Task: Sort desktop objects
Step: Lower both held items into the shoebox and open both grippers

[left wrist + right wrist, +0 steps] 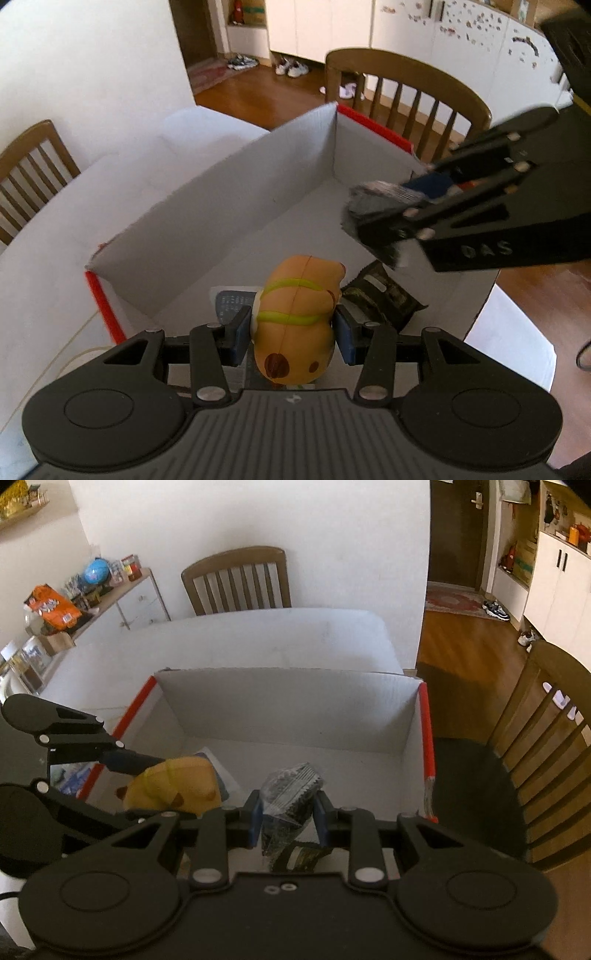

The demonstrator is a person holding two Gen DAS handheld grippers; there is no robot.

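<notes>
Flanking the box (pixel 288 709): two chairs (pixel 236 579) (wooden), white table (pixel 295 635).

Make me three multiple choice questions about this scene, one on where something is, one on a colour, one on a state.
1. Where is the dark packet that no gripper holds?
A. On the box floor
B. On a chair
C. On the table outside the box

2. What colour are the stripes on the squishy toy?
A. Blue
B. Yellow-green
C. Red

3. What is the right gripper doing?
A. Open, holding nothing
B. Shut on a crinkly plastic packet
C. Shut on the toy

Answers: 1 A, it lies inside the walls beside the toy. 2 B, two bright bands cross it. 3 B, the pads press on the packet; the left gripper holds the toy.
</notes>
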